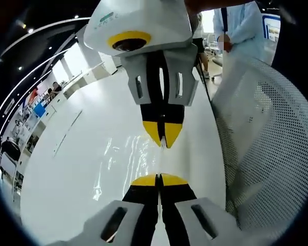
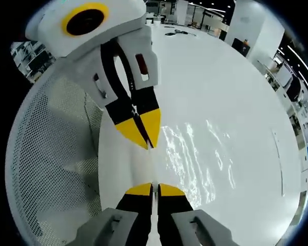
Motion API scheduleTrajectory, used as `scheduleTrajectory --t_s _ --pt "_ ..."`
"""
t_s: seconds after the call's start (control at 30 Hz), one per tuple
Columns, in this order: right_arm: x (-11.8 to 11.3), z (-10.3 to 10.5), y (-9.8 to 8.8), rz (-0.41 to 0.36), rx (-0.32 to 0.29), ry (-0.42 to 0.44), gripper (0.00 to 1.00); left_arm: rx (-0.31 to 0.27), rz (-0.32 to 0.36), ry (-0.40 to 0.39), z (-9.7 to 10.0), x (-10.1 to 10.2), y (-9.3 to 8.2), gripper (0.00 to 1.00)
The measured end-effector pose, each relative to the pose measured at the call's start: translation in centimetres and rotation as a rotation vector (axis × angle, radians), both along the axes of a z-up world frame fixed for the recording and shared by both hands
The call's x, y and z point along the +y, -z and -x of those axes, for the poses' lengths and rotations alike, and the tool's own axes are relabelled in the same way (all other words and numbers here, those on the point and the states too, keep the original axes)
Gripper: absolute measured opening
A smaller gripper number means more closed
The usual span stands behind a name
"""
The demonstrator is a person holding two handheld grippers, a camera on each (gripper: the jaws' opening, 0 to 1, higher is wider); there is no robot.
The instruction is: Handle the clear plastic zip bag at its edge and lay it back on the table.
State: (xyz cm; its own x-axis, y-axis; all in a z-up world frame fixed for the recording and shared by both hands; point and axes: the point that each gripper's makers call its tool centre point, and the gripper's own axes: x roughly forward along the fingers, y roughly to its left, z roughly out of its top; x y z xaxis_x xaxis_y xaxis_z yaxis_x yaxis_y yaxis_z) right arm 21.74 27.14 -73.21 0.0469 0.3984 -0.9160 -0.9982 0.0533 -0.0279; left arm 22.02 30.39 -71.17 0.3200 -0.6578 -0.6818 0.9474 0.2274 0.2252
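The clear plastic zip bag (image 1: 118, 159) shows as a film of bright glints over the white table (image 1: 66, 169). In the left gripper view my left gripper (image 1: 159, 180) rises from the bottom, shut on the bag's thin edge. My right gripper (image 1: 163, 137) comes down from the top, shut on the same edge a short way along. The right gripper view has my right gripper (image 2: 155, 188) at the bottom and my left gripper (image 2: 143, 137) at upper left. The bag (image 2: 195, 154) spreads to their right. Whether it touches the table (image 2: 220, 87) I cannot tell.
A white mesh chair back (image 1: 267, 143) stands close beside the table edge, at the left of the right gripper view (image 2: 51, 154). A person in a light blue shirt (image 1: 244, 25) stands beyond it. Dark small items (image 2: 177, 32) lie at the table's far end.
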Motion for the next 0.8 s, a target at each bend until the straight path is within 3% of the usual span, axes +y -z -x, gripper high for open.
scheduleTrajectory --t_s 0.8 --pt "-2.8 -0.5 0.5 0.023 0.003 0.041 0.0 -0.008 -0.01 -0.008 -0.4 0.4 0.1 0.0"
